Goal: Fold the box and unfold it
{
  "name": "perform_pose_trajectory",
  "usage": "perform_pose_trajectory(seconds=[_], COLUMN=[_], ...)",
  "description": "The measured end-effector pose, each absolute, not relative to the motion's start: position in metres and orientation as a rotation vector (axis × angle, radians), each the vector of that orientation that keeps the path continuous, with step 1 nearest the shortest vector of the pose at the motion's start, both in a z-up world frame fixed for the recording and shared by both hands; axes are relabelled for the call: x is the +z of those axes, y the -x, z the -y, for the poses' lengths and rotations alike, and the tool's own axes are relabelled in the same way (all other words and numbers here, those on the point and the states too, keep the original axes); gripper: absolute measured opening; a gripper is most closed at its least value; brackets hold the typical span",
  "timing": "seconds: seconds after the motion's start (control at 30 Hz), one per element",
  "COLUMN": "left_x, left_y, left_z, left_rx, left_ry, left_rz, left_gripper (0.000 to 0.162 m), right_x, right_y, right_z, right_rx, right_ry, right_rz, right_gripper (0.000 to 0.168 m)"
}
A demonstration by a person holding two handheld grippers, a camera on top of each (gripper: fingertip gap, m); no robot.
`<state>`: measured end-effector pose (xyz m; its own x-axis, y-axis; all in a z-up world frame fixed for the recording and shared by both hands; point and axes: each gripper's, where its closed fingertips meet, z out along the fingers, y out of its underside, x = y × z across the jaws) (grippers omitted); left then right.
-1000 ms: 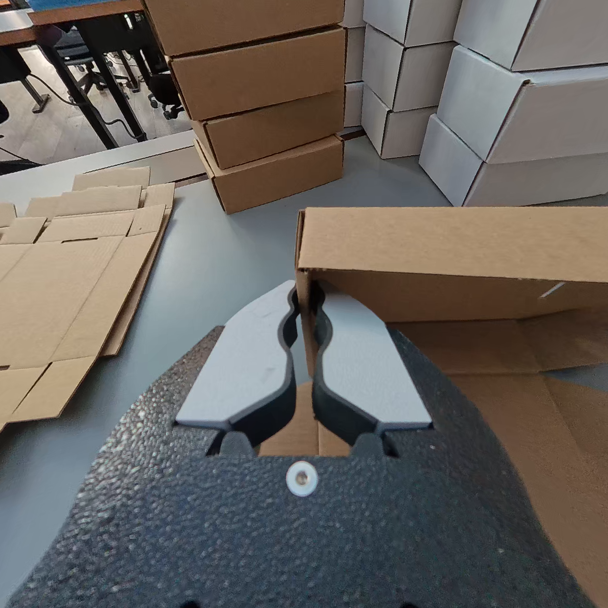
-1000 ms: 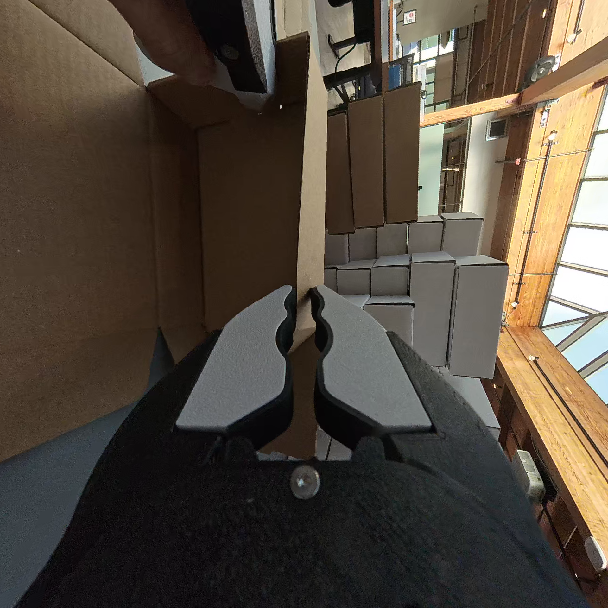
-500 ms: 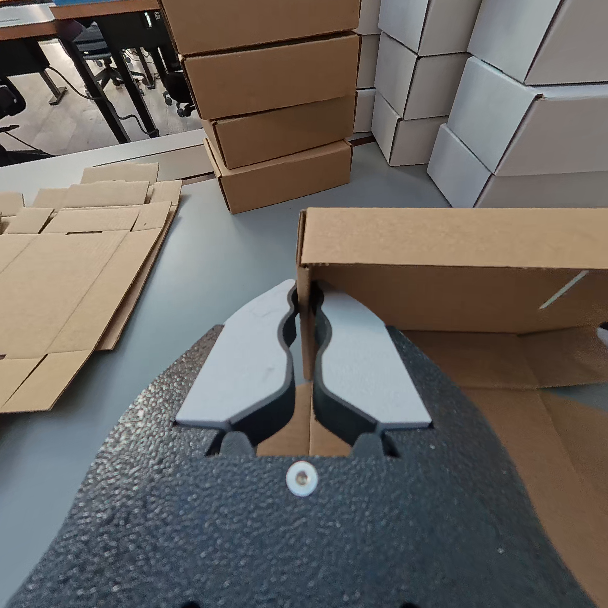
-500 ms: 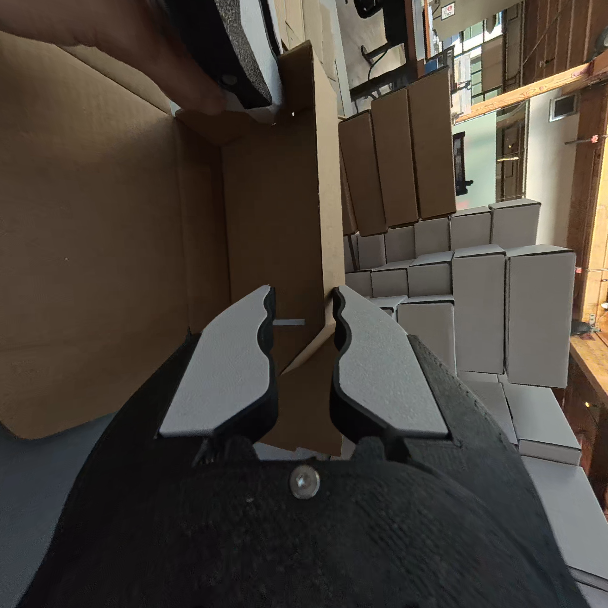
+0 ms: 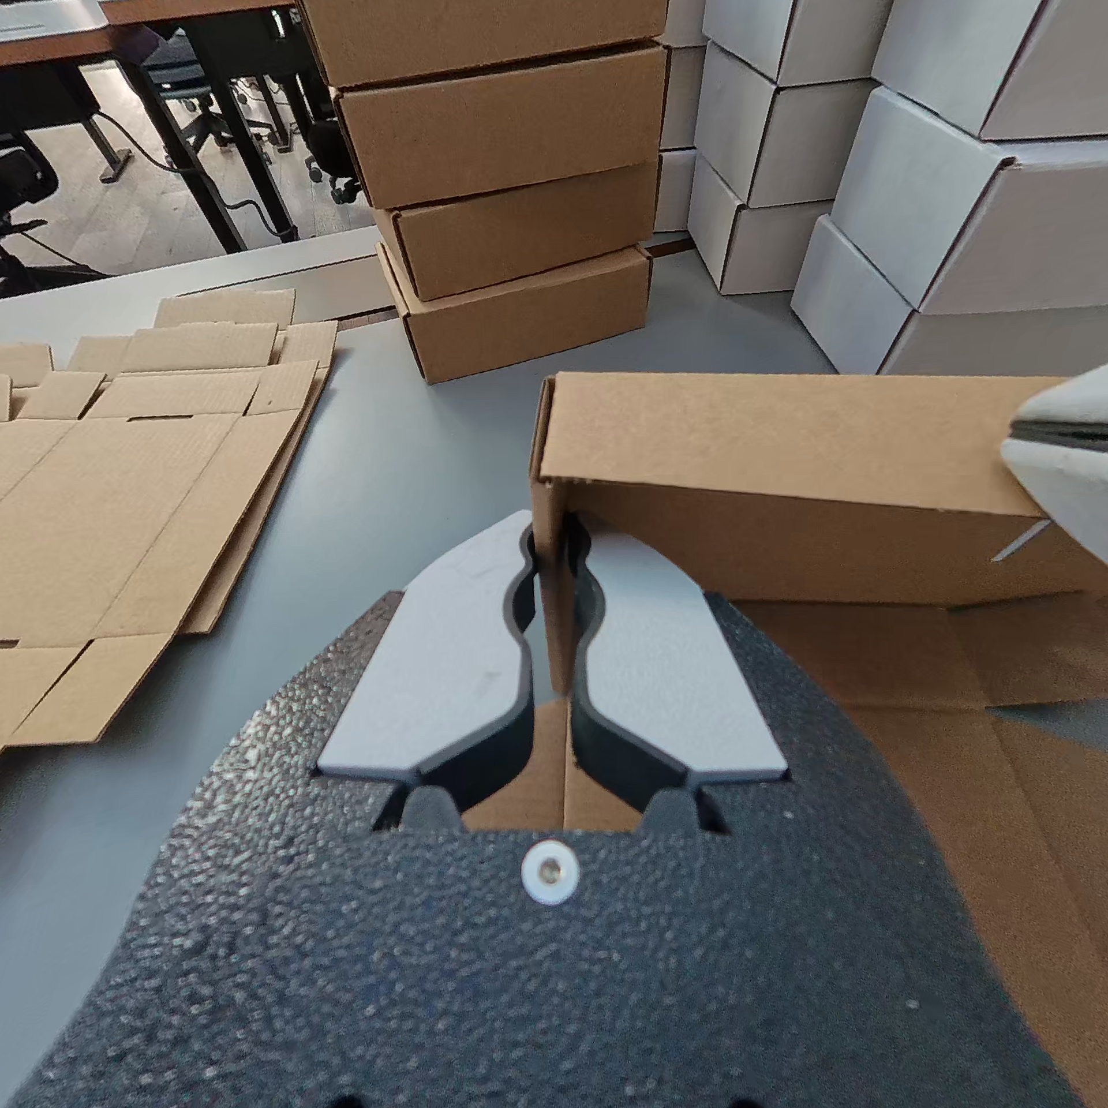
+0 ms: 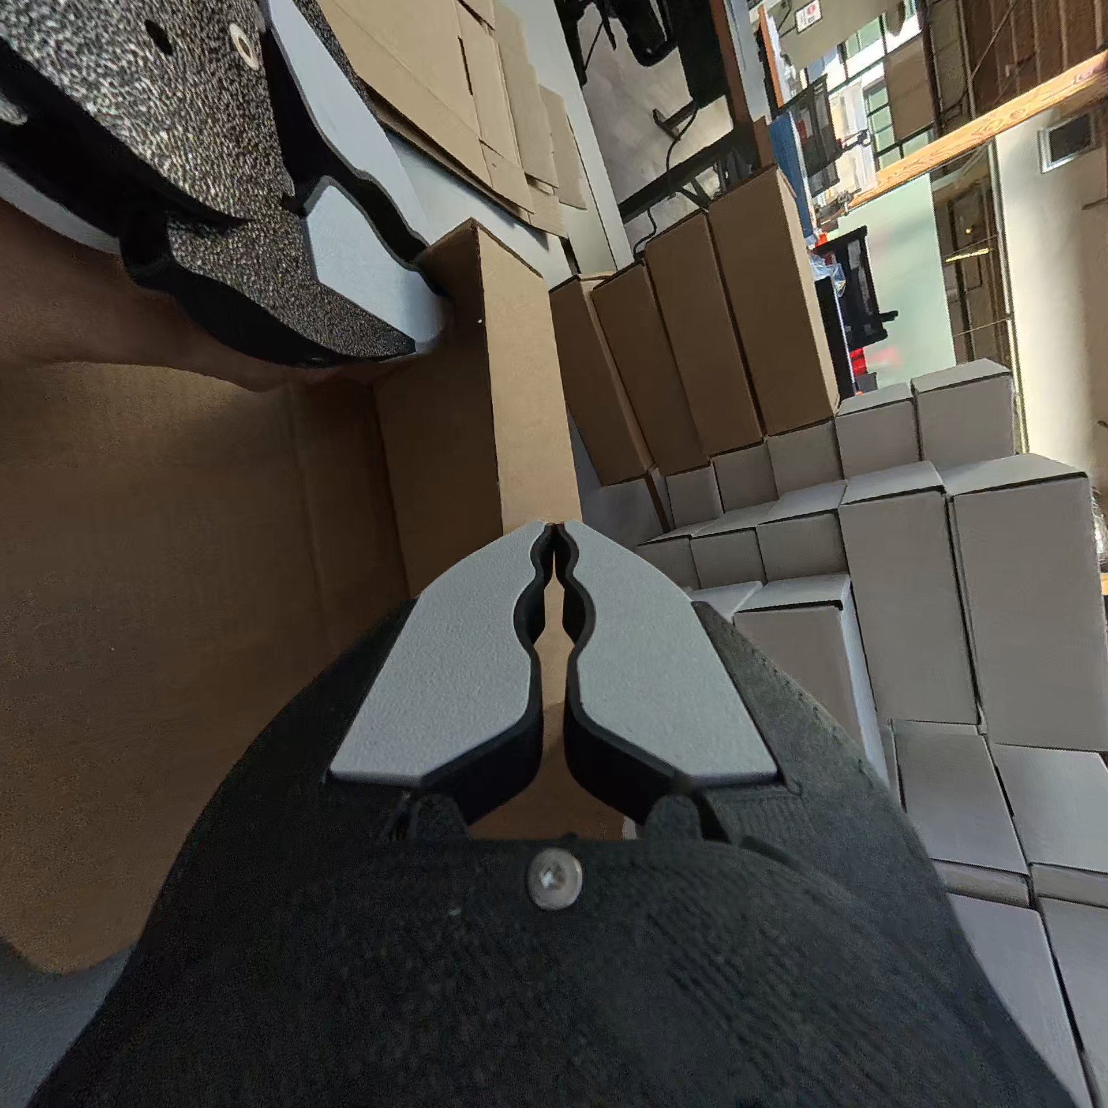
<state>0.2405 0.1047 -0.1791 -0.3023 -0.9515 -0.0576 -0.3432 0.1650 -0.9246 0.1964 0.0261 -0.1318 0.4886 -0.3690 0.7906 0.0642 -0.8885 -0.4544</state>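
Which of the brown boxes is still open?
The brown box nearest the camera: the left gripper pinches its upright side wall, and its inside shows. The brown boxes stacked behind it are all closed, and the cardboard sheets lie flat.

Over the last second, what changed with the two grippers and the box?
The right gripper let go of the box's rear wall: its jaws opened, came off the edge, and are now shut on nothing, resting against that wall near its right end. The left gripper stayed clamped on the left side flap; the box barely moved.
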Motion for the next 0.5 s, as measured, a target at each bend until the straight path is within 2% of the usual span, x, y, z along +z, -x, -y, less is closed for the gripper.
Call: perform_pose_trajectory(seconds=[0.27, 0.5], left_x=[-0.179, -0.166], left_y=[-0.24, -0.236], left_z=[-0.105, -0.127], left_rx=[-1.167, -1.261], left_ry=[1.257, 1.339], left_rz=[-1.768, -1.617], left_gripper=[0.006, 0.005], right_x=[-0.133, -0.091], right_y=[-0.194, -0.165], right_z=[-0.027, -0.011], right_rx=[-1.506, -1.823], right_ry=[2.283, 1.914], right_rz=[-0.249, -0.171], right_gripper=[0.0, 0.0])
